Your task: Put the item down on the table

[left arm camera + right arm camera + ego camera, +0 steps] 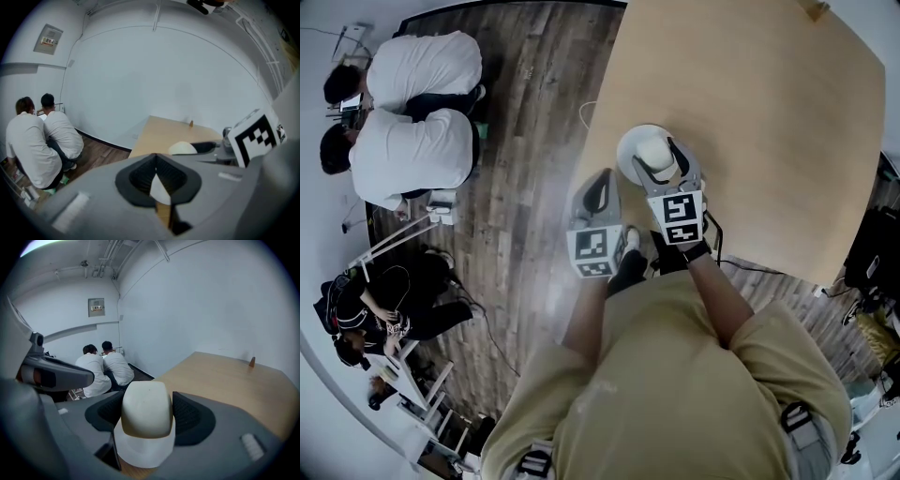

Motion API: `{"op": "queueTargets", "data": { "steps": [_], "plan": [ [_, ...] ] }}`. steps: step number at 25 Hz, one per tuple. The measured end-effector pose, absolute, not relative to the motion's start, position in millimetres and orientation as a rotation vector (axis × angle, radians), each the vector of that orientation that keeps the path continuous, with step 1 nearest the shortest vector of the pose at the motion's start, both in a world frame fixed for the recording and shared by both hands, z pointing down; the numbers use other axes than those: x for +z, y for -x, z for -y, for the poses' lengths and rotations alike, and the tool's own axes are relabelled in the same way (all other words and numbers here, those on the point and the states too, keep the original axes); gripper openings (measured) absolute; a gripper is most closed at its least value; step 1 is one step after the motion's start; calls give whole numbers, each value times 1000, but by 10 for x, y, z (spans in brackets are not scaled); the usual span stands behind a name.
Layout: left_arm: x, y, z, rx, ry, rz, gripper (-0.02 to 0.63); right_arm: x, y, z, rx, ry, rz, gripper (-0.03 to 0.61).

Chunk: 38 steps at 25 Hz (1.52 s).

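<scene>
My right claw (148,414) clamps a small cream-and-white hat-shaped object (146,401) over the light wooden bench (225,376) (left claw (158,176) closed, empty).

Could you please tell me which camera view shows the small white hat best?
The right gripper view: the small white hat fills its centre, cream crown clamped between the jaws of the right gripper, brim below. The head view shows the hat small, from above, against the table. The left gripper view catches only its rounded crown.
</scene>
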<state>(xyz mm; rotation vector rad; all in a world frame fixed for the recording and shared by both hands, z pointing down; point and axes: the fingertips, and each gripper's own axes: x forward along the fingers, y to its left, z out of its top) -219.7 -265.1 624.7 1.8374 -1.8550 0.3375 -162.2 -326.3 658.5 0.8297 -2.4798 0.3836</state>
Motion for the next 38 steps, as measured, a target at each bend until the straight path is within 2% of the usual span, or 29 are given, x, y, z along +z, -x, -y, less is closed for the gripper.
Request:
{"op": "queueTargets", "data": {
  "steps": [11, 25, 38],
  "plan": [
    [6464, 2269, 2725, 332, -1767, 1856, 3, 7324, 1847, 3223, 404, -679, 2336, 327],
    [6390, 2280, 2587, 334, -1775, 1866, 2, 7662, 1759, 3149, 350, -651, 2196, 328],
    [6017, 2139, 2452, 301, -1904, 1840, 3, 7193, 1450, 3173, 452, -827, 2299, 334]
  ]
}}
